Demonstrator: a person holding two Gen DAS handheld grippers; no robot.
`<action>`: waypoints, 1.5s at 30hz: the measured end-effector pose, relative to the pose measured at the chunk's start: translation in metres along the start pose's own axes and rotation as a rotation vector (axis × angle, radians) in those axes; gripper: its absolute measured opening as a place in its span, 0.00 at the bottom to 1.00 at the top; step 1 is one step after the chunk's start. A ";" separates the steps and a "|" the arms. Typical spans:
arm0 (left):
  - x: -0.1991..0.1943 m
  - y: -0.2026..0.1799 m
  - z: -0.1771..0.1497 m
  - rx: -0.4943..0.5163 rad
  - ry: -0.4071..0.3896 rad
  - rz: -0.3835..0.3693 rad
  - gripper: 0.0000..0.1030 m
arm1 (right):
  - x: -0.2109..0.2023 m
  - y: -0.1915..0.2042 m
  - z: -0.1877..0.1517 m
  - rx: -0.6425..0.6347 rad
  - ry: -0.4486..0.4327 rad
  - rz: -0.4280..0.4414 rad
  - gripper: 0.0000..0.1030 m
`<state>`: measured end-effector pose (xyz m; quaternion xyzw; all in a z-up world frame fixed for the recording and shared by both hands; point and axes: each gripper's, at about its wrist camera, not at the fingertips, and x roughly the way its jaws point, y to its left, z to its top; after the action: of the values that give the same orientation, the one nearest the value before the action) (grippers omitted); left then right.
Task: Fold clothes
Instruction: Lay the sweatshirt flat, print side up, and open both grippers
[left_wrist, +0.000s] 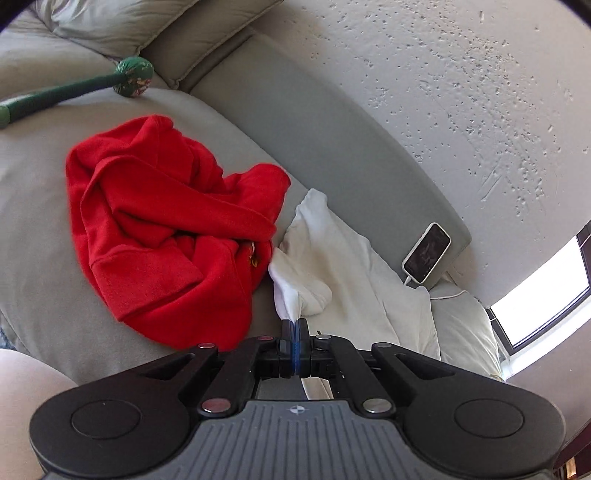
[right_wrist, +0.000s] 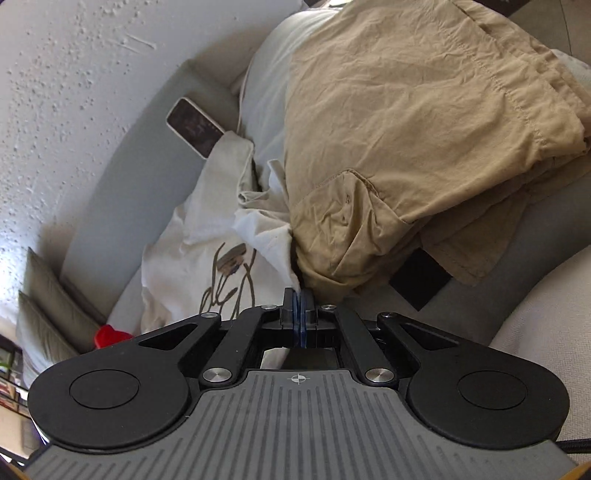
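Note:
A white printed T-shirt (left_wrist: 343, 266) lies crumpled on the grey sofa seat (left_wrist: 37, 229). My left gripper (left_wrist: 294, 325) is shut on a pinched edge of that white shirt. In the right wrist view the same white T-shirt (right_wrist: 192, 251) shows a brown line drawing, and my right gripper (right_wrist: 297, 295) is shut on another edge of it. A red sweatshirt (left_wrist: 166, 236) lies in a heap left of the shirt. Tan trousers (right_wrist: 406, 147) are piled to the right, overlapping the shirt's far side.
A phone (left_wrist: 426, 256) on a white cable leans against the grey backrest; the phone (right_wrist: 194, 125) also shows in the right wrist view. A green stick with a ball head (left_wrist: 133, 75) lies at the back left. Cushions, a textured wall and a bright window (left_wrist: 543, 295) surround the sofa.

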<state>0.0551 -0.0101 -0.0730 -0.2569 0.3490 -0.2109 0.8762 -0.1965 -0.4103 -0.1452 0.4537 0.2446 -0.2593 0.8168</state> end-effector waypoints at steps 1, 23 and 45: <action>-0.008 -0.002 -0.001 0.017 -0.013 0.009 0.00 | -0.005 0.003 0.002 -0.017 -0.007 -0.011 0.00; 0.083 -0.025 0.044 0.196 0.144 0.101 0.43 | 0.000 0.077 -0.037 -0.236 0.203 0.176 0.39; 0.210 -0.024 0.079 0.266 0.320 0.065 0.56 | 0.082 0.123 -0.015 -0.328 0.316 -0.008 0.70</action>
<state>0.2476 -0.1197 -0.1144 -0.0910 0.4607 -0.2649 0.8422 -0.0584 -0.3580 -0.1281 0.3490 0.4103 -0.1449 0.8300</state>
